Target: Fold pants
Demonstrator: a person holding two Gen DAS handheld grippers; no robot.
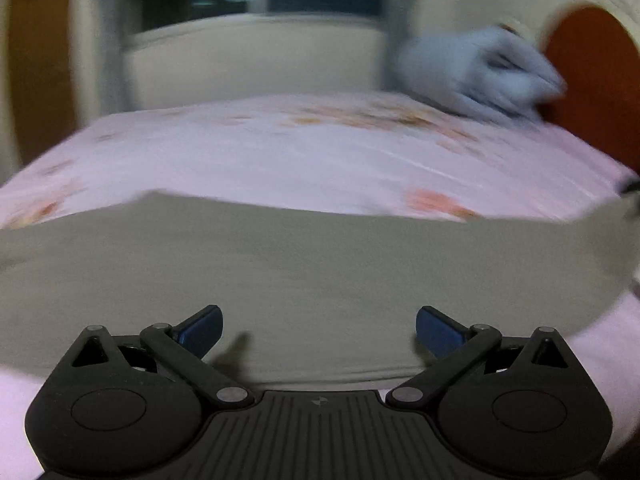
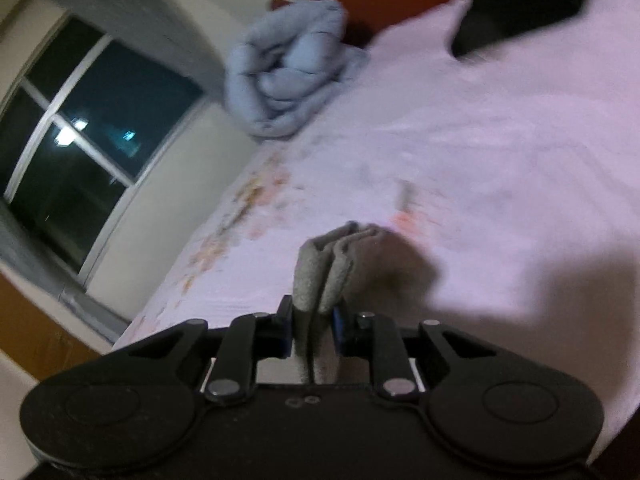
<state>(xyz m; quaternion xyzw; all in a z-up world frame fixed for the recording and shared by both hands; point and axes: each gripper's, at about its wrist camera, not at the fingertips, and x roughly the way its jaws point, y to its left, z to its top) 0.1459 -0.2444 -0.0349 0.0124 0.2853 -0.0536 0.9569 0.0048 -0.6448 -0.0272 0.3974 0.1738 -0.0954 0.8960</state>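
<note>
Your right gripper (image 2: 314,326) pinches a folded edge of the grey cloth pants (image 2: 336,256); your left gripper (image 1: 319,330), jaws wide, hovers empty above them.

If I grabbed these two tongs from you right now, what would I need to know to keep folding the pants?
Left tongs: open, holding nothing, poised over the grey pants, which lie spread across the near side of the bed.
Right tongs: shut on a folded bunch of the pants' fabric, several layers showing between the tips.
Elsewhere: a rumpled blue blanket at the far end of the bed, a dark item on the sheet beyond.
Done: one end gathered and gripped. How far the folding has got is unclear, as the views are blurred.
Left: probably grip with the left tongs, then finish folding and flatten.
</note>
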